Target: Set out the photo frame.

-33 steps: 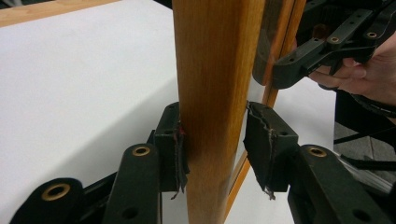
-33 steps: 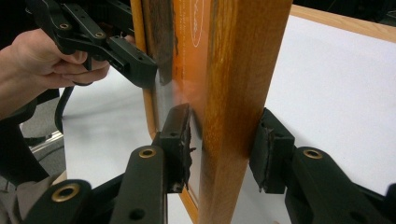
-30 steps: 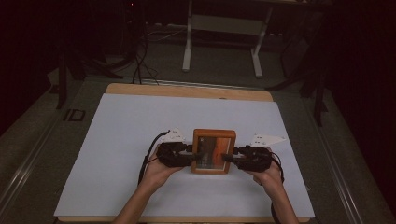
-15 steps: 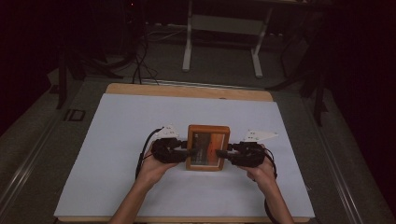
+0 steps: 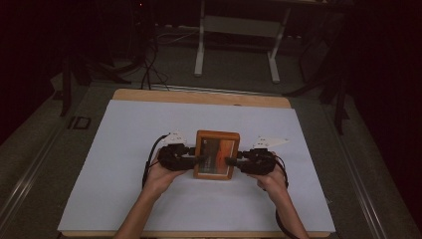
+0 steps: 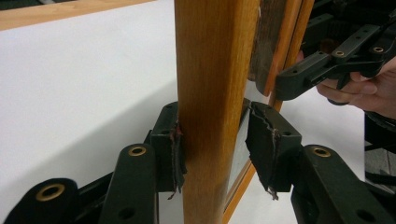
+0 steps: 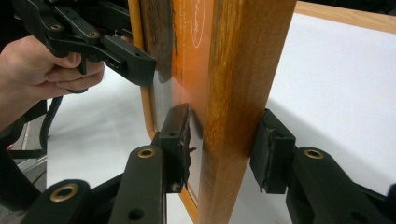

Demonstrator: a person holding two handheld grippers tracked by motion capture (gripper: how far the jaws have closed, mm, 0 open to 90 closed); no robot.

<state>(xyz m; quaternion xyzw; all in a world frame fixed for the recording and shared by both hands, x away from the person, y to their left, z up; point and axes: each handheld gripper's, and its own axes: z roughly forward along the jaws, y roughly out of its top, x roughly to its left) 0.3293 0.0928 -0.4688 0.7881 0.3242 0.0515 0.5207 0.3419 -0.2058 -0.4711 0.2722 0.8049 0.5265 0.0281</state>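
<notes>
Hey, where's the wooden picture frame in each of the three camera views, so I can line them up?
High view: wooden picture frame at table centre, between both grippers.
Left gripper view: its side rail runs upright mid-picture, between the jaws.
Right gripper view: its rail stands right of centre, between the jaws.
Shared landmark: the white table cover.

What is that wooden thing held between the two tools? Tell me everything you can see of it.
It is a small rectangular picture frame of orange-brown wood, with a glossy front pane over an orange and dark brown picture. It sits near the middle of the white-covered table, its picture side facing up toward the high camera. The left black tongs clamp its left side rail and the right black tongs clamp its right rail, one jaw on the front and one behind. Whether it rests on the table or is lifted, I cannot tell.
</notes>
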